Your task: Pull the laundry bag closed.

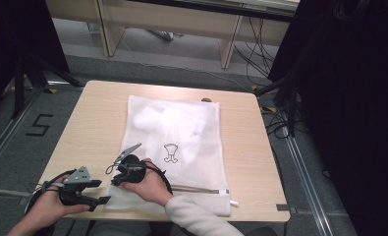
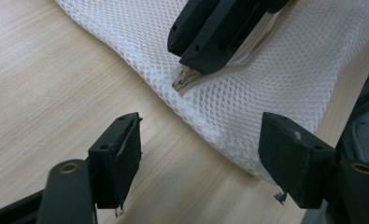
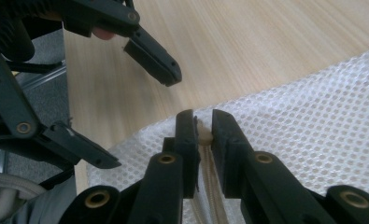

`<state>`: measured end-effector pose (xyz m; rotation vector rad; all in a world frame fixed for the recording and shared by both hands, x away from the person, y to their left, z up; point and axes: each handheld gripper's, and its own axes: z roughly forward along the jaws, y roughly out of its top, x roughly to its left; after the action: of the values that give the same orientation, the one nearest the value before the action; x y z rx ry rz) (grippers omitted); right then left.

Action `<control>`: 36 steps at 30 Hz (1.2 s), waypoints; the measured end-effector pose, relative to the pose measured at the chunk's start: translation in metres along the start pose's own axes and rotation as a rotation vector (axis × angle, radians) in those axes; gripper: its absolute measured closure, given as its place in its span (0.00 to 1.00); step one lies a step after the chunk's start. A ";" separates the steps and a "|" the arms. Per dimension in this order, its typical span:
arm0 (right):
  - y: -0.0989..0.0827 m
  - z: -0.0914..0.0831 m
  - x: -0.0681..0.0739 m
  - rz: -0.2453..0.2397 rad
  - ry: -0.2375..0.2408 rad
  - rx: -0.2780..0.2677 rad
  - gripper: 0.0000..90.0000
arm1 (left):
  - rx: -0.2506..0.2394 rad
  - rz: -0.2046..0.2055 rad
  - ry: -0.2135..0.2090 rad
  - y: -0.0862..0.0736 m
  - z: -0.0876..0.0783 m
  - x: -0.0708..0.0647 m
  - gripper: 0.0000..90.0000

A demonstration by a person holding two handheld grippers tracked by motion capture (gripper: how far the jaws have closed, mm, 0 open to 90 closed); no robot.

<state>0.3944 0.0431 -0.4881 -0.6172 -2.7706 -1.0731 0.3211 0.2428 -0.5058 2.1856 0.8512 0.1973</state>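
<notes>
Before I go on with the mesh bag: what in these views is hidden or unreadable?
- Zip pull: in the right gripper view the right gripper is shut on the beige zip tape; its fingers cover any pull.
- Mesh laundry bag contents: high view, white shapes blurred behind the mesh.
- Bag's near edge: high view, under the person's sleeve.
- Small printed mark: too small to read.
- Left gripper: open, beside the bag.

Even, soft overhead light falls on the counter (image 1: 93, 123) with faint shadows and no glare, the curtained area right of it is near black, and in both gripper views the near black jaws are slightly soft while the mesh stays sharp.
</notes>
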 end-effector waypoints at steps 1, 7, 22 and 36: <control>0.002 -0.002 0.001 -0.006 -0.005 0.006 0.91 | -0.002 -0.004 -0.005 0.001 0.000 0.000 0.34; 0.004 -0.006 0.004 -0.012 -0.013 0.024 0.91 | -0.031 -0.094 -0.040 0.005 0.007 0.003 0.46; 0.008 -0.013 0.006 -0.070 -0.023 0.017 0.91 | 0.051 -0.194 -0.096 0.014 0.022 0.006 0.81; -0.007 -0.022 0.005 -0.111 -0.020 0.075 0.91 | 0.037 -0.220 -0.103 0.019 0.020 0.002 0.96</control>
<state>0.3865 0.0255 -0.4750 -0.4734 -2.8770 -0.9823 0.3400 0.2232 -0.5067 2.0977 1.0349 -0.0390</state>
